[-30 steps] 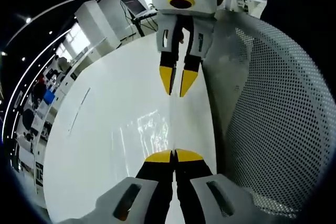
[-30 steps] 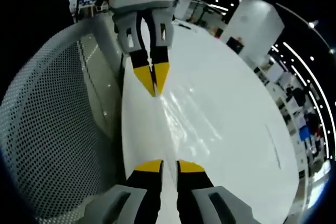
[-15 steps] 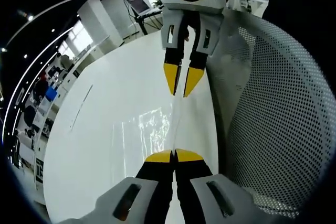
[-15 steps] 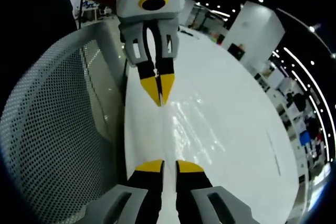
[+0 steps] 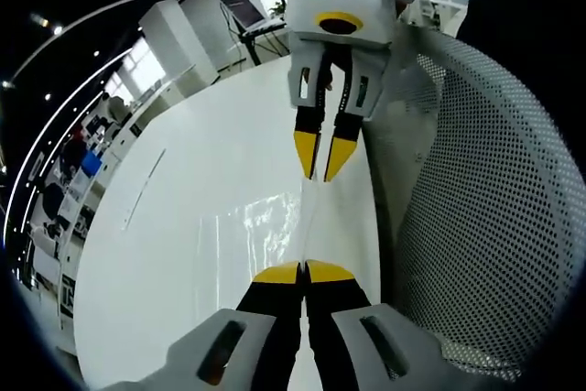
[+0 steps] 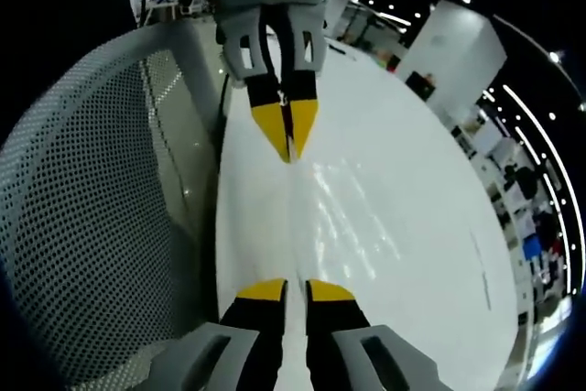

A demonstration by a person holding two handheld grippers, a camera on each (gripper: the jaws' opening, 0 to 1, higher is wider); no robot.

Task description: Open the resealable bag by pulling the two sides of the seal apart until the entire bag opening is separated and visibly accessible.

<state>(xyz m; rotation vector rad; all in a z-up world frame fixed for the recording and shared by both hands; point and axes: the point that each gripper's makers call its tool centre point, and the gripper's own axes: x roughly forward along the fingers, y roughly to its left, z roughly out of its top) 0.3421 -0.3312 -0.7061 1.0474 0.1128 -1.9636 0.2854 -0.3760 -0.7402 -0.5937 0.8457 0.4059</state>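
A clear resealable bag (image 5: 267,224) hangs stretched between my two grippers above a white table (image 5: 174,180), showing mostly as glints and a thin edge. In the left gripper view my left gripper (image 5: 303,272) is shut on the bag's near edge, its yellow tips touching. Facing it, my right gripper (image 5: 322,155) pinches the far edge. In the right gripper view my right gripper (image 6: 286,290) holds the bag (image 6: 334,217) between nearly closed tips, and the left gripper (image 6: 287,135) points back at it, shut. Whether the seal has parted is hard to tell.
A white perforated mesh chair back (image 5: 476,208) curves close along one side of the grippers, also seen in the right gripper view (image 6: 92,208). The glossy table (image 6: 430,199) stretches away on the other side. Desks, shelves and ceiling lights lie far behind.
The two grippers have drawn closer together; each looks larger and nearer in the other's view. Both stay closed on the bag.
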